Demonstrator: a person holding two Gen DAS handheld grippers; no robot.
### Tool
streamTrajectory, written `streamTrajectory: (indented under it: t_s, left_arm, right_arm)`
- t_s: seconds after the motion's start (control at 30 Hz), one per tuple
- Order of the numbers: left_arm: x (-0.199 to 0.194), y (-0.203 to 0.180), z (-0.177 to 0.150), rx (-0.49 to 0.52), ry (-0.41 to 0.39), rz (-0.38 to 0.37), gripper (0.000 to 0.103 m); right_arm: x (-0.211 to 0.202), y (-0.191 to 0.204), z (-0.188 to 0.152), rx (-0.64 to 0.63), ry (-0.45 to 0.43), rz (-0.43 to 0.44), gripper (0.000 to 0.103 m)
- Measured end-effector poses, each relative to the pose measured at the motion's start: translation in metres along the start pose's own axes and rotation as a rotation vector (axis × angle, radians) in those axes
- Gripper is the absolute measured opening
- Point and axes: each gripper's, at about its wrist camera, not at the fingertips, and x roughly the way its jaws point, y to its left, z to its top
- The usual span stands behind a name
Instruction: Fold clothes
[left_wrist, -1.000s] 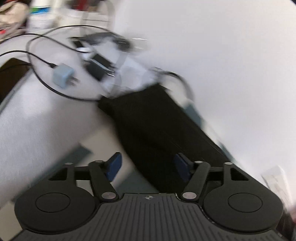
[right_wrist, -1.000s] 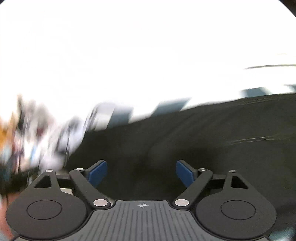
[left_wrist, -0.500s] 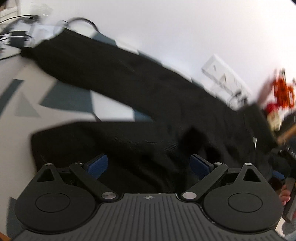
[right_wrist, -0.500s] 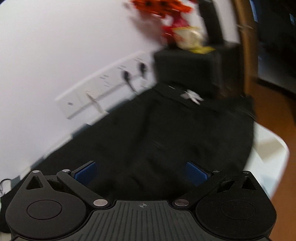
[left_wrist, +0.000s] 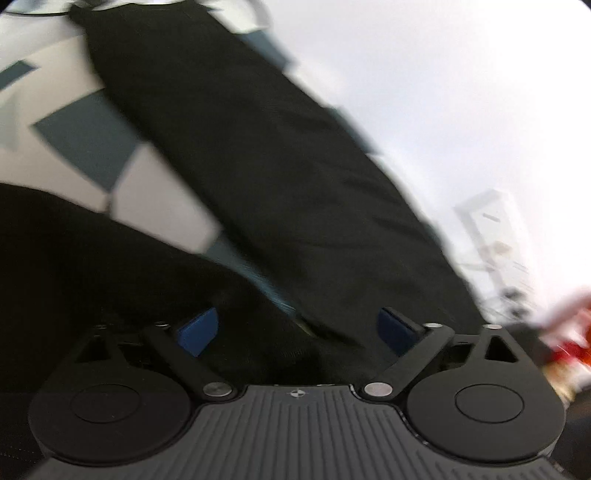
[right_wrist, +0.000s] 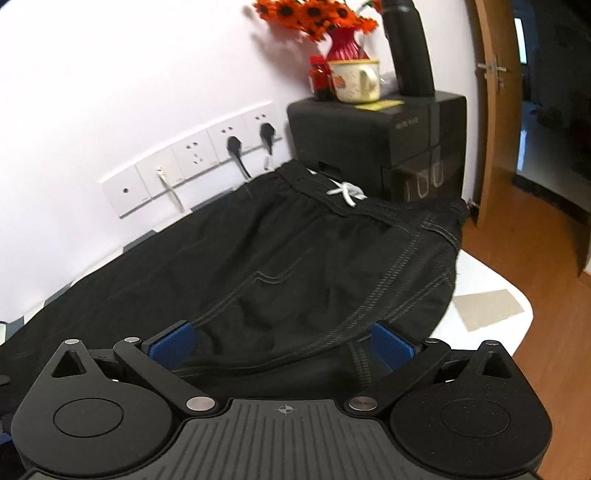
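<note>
Both tools stand with their blue pads wide apart, gripping nothing. Right tool (right_wrist: 282, 341) hangs low over the seat of the black trousers (right_wrist: 295, 258), its pads (right_wrist: 391, 349) either side of a stitched seam, though I cannot tell if they touch the cloth. Those trousers lie spread flat on the white counter (right_wrist: 491, 280), waistband toward the far end with its white drawstring (right_wrist: 345, 192) knotted on top, right up against a black box (right_wrist: 369, 129). On that box sit a cream mug (right_wrist: 354, 79), a red vase of orange flowers (right_wrist: 345, 44) and a tall dark bottle (right_wrist: 408, 48). A row of wall sockets (right_wrist: 192, 162) runs behind, two with plugs in. Left tool (left_wrist: 295, 332) hovers over the legs (left_wrist: 258, 155), which part to bare the counter's grey-and-white pattern (left_wrist: 85, 136); that view is blurred.
</note>
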Motion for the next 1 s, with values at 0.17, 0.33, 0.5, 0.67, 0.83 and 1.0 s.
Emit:
streamTrajectory:
  t_s: [0.17, 0.33, 0.5, 0.67, 0.83, 1.0]
  left_arm:
    - [0.002, 0.033, -0.008, -0.182, -0.011, 0.078, 0.007]
    - [-0.024, 0.044, -0.019, -0.274, -0.061, 0.067, 0.004]
    - [-0.059, 0.021, -0.026, -0.189, -0.139, 0.031, 0.004]
    - [-0.077, 0.036, -0.06, -0.154, -0.091, 0.075, 0.004]
    - [-0.084, 0.079, -0.095, -0.238, 0.03, 0.086, 0.007]
    - [-0.096, 0.1, -0.09, -0.295, 0.035, 0.094, 0.061]
  right_arm:
    - [0.022, -0.031, 0.008, 0.097, 0.059, 0.03, 0.102]
    - [0.05, -0.027, 0.013, 0.14, 0.155, 0.088, 0.102]
    - [0.064, 0.011, 0.013, -0.044, 0.192, 0.142, 0.102]
    - [0.071, 0.066, -0.008, -0.436, 0.147, 0.141, 0.101]
    - [0.087, 0.095, -0.034, -0.594, 0.162, 0.2, 0.101]
    - [0.104, 0.096, -0.05, -0.599, 0.315, 0.224, 0.052]
